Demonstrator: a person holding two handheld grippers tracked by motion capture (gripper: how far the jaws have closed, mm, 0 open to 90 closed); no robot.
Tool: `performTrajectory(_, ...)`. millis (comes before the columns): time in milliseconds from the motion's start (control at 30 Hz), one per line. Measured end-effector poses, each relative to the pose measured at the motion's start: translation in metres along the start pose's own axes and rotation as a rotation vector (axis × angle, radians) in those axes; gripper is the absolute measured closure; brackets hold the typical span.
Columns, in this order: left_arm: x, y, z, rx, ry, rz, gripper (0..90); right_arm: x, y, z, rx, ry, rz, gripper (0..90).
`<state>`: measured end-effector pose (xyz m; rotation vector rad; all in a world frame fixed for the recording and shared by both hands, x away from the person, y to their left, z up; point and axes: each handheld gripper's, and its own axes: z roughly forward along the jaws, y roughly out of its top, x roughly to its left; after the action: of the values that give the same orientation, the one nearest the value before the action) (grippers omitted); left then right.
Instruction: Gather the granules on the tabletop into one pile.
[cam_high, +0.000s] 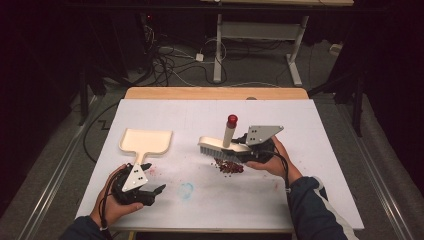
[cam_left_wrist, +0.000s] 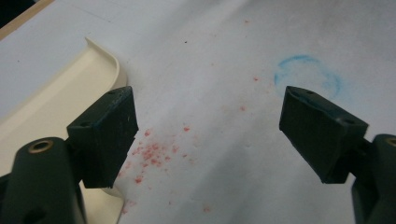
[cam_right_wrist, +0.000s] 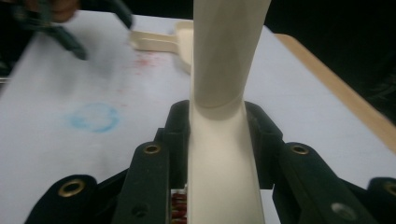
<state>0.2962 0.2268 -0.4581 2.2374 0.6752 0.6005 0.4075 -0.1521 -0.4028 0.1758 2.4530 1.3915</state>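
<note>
Clenched jaws of your right gripper (cam_high: 239, 150) grasp the cream plastic hand brush with grey bristles (cam_high: 220, 145) by its back; its red-capped handle points up and away, bristles just above the small heap of dark red crumbs (cam_high: 229, 166) on the white table sheet (cam_high: 310, 165); the cream plastic dustpan (cam_high: 146, 141) lies well to the left of the heap, handle toward you, nearer your left gripper (cam_high: 150, 191), whose jaws stand released just beside that handle; no readable writing.
</note>
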Motion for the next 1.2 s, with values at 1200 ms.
performTrajectory(1200,-0.001,-0.001,-0.001,0.011,-0.001,0.01,18.4,0.008,-0.013,0.002,0.054,-0.161,-0.02,67.7)
